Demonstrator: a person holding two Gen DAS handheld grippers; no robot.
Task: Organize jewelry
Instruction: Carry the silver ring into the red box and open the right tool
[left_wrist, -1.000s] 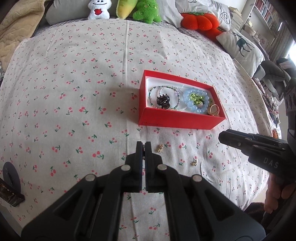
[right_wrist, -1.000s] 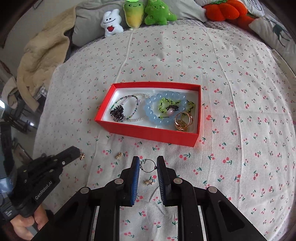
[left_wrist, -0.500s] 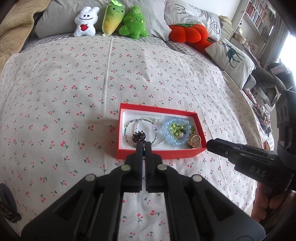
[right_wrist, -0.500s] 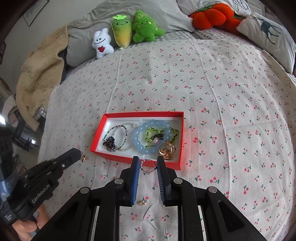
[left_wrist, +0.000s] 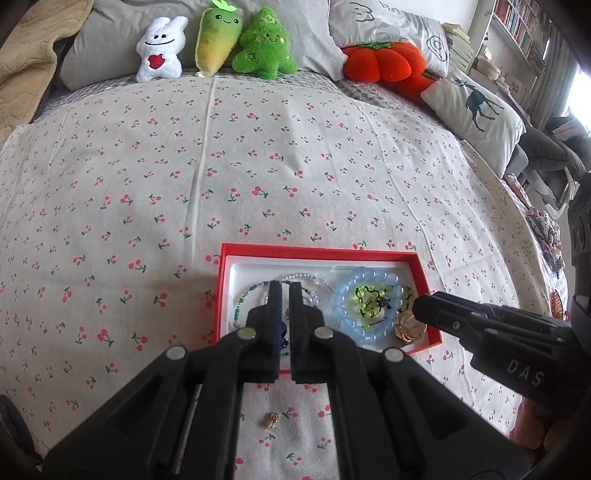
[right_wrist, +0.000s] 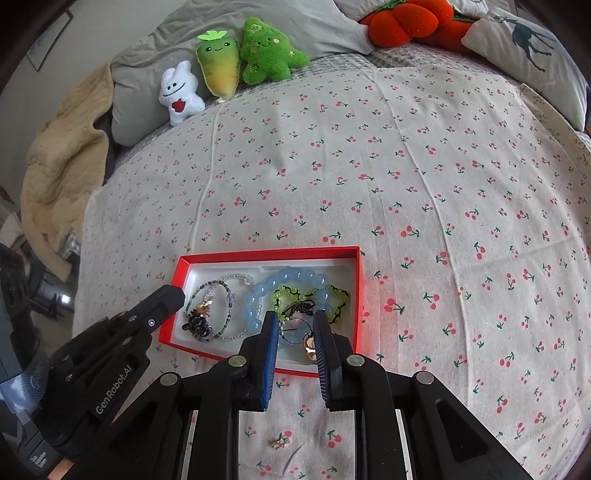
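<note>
Two grippers over one red box (right_wrist: 266, 254), both at its near edge. Left gripper (left_wrist: 284, 291): jaws nearly closed, a thin slit between them, tips above the beaded-bracelet end of the box; I can't tell whether anything small is pinched there. In the right wrist view a gold charm (right_wrist: 204, 305) sits just off that tip, on the thin beaded bracelets (right_wrist: 225, 295), so my guess is a drop-off at that spot. Blue bead bracelet (left_wrist: 364, 306) and green bracelet (right_wrist: 314, 295) fill the middle, gold ring (left_wrist: 408, 328) at the box's 4 o'clock corner. Right gripper (right_wrist: 293, 328): jaws part-open, a thin dark hoop (right_wrist: 291, 328) between the pads, contact unclear; held over the ring end, likely to release inside the walls. Still loose on the cherry-print sheet (right_wrist: 406, 166): one gold earring (right_wrist: 280, 441) at 6 o'clock below my right jaws, another gold earring (left_wrist: 271, 420) under the left. Those come next, I'd judge.
</note>
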